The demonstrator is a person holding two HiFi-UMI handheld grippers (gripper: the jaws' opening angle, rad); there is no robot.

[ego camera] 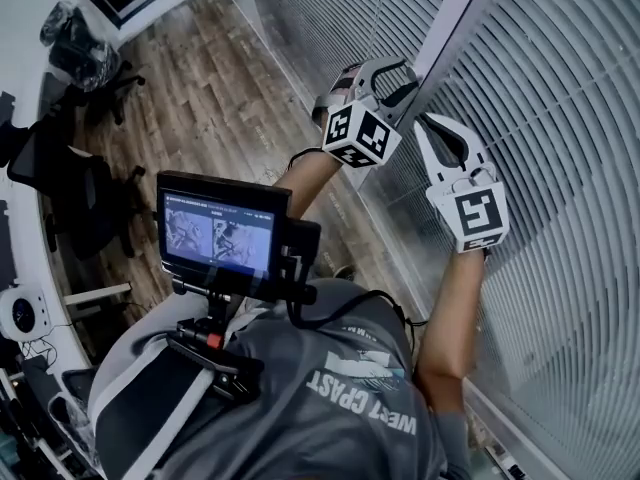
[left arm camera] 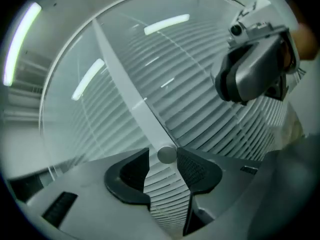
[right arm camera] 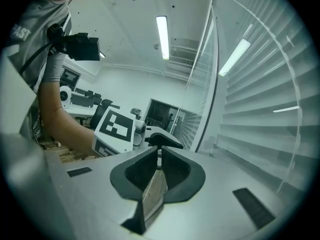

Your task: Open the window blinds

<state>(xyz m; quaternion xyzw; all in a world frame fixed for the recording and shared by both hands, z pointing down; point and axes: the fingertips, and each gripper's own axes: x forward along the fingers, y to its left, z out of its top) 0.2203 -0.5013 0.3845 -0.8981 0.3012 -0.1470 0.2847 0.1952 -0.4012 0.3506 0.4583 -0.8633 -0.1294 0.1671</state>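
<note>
Grey slatted window blinds (ego camera: pixel 560 118), slats apparently closed, fill the right of the head view. Pale tilt wand (left arm camera: pixel 125 84) slants from upper left to lower centre. Its round end knob (left arm camera: pixel 166 154) sits unpinched between the wide-parted jaws of the left gripper (left arm camera: pixel 163 160). Right gripper (right arm camera: pixel 159 151): jaws nearly together, nothing clearly held. Advice: close squarely just above the knob, then twist steadily without pulling.

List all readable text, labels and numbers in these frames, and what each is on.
"WEST COAST": upside down, on the person's shirt.
"AST": the same print's end, in the right gripper view.
Monitor screen text: too small to read.
Marker cubes: square patterns only, no letters.
</note>
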